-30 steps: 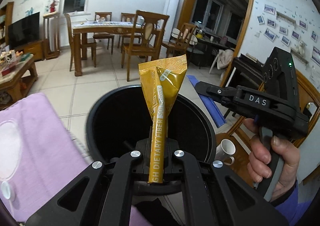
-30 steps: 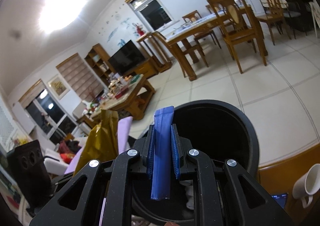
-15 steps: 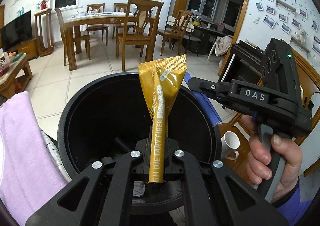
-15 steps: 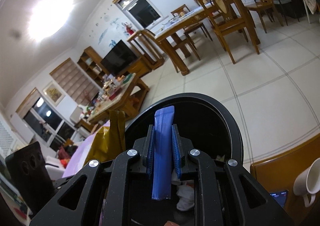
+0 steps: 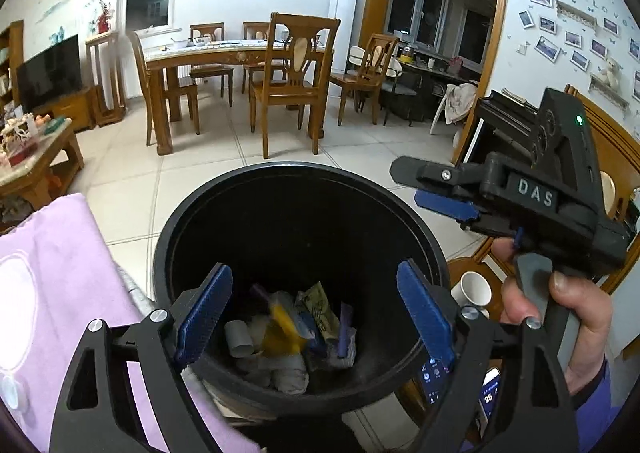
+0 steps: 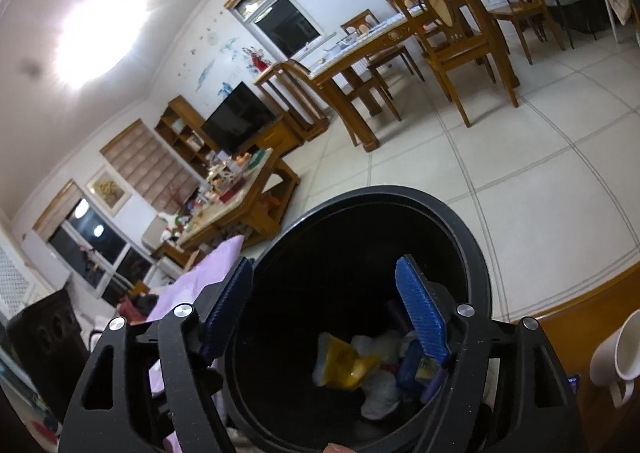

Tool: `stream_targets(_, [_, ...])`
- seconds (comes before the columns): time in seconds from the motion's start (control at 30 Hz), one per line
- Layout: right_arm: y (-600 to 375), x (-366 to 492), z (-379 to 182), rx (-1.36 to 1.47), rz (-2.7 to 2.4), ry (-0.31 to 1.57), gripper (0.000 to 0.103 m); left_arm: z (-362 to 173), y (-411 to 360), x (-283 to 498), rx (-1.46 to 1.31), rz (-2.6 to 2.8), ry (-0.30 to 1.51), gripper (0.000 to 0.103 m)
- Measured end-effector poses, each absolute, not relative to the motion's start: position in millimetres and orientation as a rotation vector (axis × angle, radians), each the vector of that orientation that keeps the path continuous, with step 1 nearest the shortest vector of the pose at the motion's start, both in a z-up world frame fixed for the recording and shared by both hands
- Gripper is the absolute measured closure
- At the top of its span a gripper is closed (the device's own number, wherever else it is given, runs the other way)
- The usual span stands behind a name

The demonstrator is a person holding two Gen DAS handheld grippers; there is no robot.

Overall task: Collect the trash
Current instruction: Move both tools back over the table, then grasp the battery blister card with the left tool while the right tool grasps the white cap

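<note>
The left gripper [image 5: 316, 313] and the right gripper [image 6: 324, 313] have just spread their blue-padded jaws, and both stand apart and empty over the round black plastic bin [image 5: 192, 221]. The yellow sachet [image 5: 282, 329] lies in it among crumpled white paper. A lilac cloth [image 5: 52, 273] drapes at left, a white mug [image 5: 474, 289] on wood at right; beige floor tiles [image 5: 192, 169] beyond.
</note>
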State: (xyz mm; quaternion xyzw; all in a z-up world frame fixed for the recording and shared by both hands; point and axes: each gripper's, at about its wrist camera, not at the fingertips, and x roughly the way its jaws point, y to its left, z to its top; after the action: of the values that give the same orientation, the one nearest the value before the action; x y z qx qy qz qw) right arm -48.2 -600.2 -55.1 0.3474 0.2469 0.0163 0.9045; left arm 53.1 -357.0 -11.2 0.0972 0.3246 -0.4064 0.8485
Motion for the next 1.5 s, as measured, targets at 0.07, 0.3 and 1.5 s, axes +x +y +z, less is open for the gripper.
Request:
stream_targets(0.07, [-599.7,-44.6,-49.6,0.707,0.036,0.509,0.024,-11.1,-347.1,49.3,0.212,-0.852,0.69,0.016])
stream_targets(0.3, [-551.9,-38.8,-34.2,0.639,0.084,0.524,0.023,-3.9,-290.1,43.6,0.208,-0.779,0.695,0.016])
stream_targets(1.5, [-149.9,108.8,-32.6,0.152,0.451,0.864,0.023,-62.8,-38.0,77.0,0.027,-0.557,0.951,0.084])
